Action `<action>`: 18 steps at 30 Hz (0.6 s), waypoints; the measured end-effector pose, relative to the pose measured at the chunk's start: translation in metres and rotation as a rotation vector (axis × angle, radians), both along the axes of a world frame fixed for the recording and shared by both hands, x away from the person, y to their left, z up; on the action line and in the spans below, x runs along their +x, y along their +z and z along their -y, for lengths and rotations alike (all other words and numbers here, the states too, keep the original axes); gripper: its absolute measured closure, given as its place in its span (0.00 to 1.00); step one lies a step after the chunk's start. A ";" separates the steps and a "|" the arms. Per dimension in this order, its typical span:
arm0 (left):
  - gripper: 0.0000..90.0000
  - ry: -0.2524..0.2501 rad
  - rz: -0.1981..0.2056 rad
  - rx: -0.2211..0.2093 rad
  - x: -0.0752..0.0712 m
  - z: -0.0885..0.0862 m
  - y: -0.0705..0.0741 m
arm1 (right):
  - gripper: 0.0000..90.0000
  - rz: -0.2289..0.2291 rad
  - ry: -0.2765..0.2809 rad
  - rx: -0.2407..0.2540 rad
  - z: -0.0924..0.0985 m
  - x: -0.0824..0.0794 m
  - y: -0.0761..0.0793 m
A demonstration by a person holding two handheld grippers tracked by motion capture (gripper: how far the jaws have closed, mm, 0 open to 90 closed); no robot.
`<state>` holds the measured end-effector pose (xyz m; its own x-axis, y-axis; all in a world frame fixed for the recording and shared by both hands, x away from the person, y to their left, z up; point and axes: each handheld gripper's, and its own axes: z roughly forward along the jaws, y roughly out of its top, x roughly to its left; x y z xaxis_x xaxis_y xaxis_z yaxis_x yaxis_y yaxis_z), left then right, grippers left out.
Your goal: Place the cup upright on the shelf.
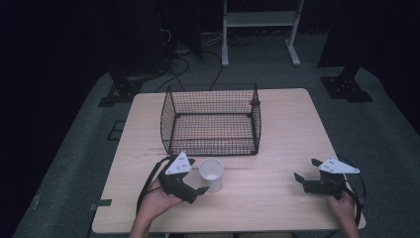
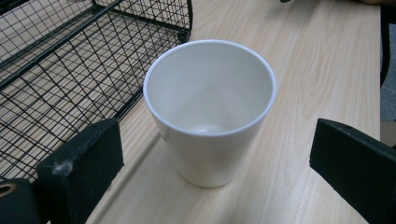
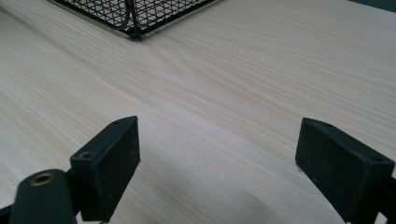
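A white empty cup (image 1: 211, 174) stands upright on the wooden table (image 1: 277, 124), just in front of a black wire basket (image 1: 210, 119). My left gripper (image 1: 196, 176) is open and reaches in from the cup's left. In the left gripper view the cup (image 2: 210, 112) sits between the two spread jaws of the left gripper (image 2: 215, 140), with a gap on each side. My right gripper (image 1: 306, 169) is open near the table's right front, over bare wood. The right gripper view shows the right gripper (image 3: 219, 140) with nothing between its jaws.
The wire basket (image 2: 70, 60) is empty, and its near wall is close behind the cup. A basket corner (image 3: 135, 14) lies well ahead of the right gripper. Dark stands and cables sit on the floor beyond the table.
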<state>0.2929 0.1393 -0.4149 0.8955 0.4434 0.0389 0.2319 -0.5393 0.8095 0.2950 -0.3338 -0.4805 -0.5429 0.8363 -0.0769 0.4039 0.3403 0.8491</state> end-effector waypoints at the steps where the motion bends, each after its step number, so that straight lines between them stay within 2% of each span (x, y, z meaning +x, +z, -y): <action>1: 0.02 0.000 -0.004 -0.001 0.000 0.001 -0.001 | 0.15 0.001 0.000 0.001 0.000 0.000 0.000; 18: 0.02 -0.006 -0.039 0.054 0.012 0.018 -0.010 | 0.15 0.004 0.001 0.003 0.000 0.000 0.000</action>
